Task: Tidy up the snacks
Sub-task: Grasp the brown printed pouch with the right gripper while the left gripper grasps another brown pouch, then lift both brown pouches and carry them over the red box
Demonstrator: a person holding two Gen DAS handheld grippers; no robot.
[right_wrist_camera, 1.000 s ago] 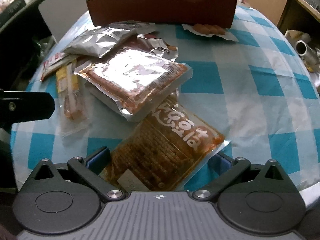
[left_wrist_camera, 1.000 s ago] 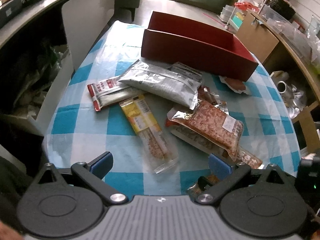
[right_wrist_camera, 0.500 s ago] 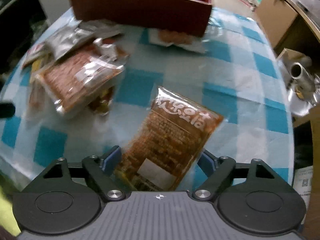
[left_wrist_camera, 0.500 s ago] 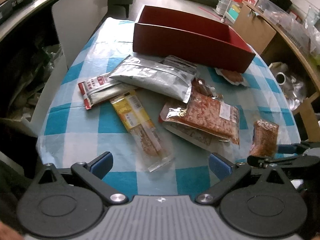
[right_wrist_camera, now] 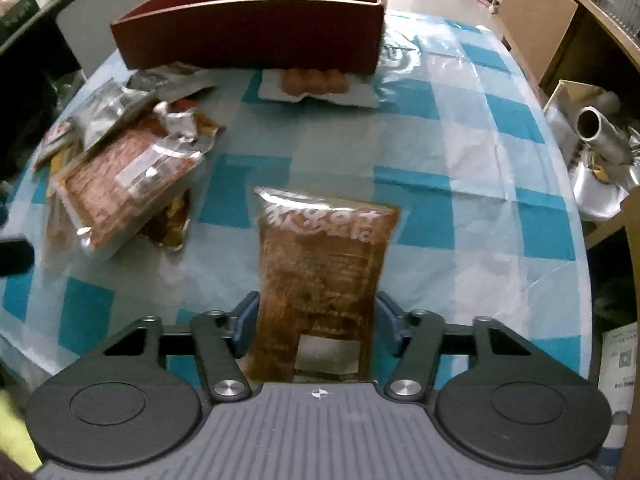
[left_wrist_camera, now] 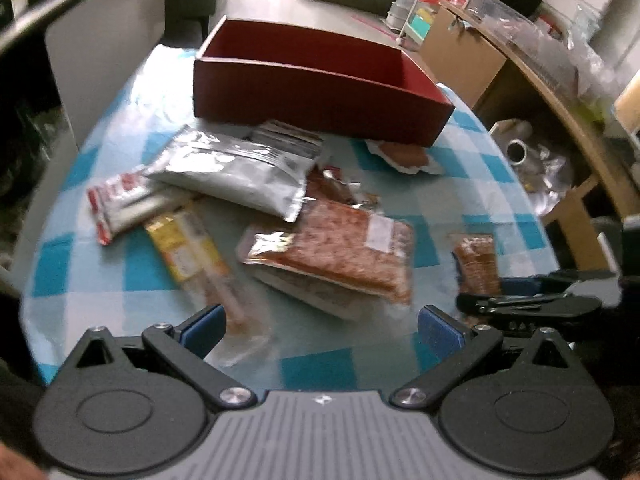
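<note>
A long red box [left_wrist_camera: 312, 92] [right_wrist_camera: 248, 36] stands open at the far side of the blue-checked table [right_wrist_camera: 460, 160]. Near it lies a pile: a silver pouch [left_wrist_camera: 232, 172], a red-orange pack [left_wrist_camera: 340, 248] [right_wrist_camera: 120, 184], a yellow stick pack [left_wrist_camera: 192, 248] and a red-white pack [left_wrist_camera: 120, 200]. A small sausage pack [right_wrist_camera: 316, 84] lies against the box. My right gripper [right_wrist_camera: 317, 320] [left_wrist_camera: 520, 300] is closing, and its pads press the sides of a brown snack pack [right_wrist_camera: 320, 264] [left_wrist_camera: 478, 260] apart from the pile. My left gripper [left_wrist_camera: 320, 328] hangs open over the near end of the yellow pack, holding nothing.
A foil roll [right_wrist_camera: 596, 128] on crumpled foil sits just past the table's right edge. A cardboard box [left_wrist_camera: 460, 48] and a wooden shelf stand behind it. A white panel [left_wrist_camera: 104, 40] and dark shelves flank the left side.
The brown pack has come out from under the pile to the right, and now points straight ahead between the right jaws. Those jaws have narrowed onto it. The left gripper drifted slightly.
</note>
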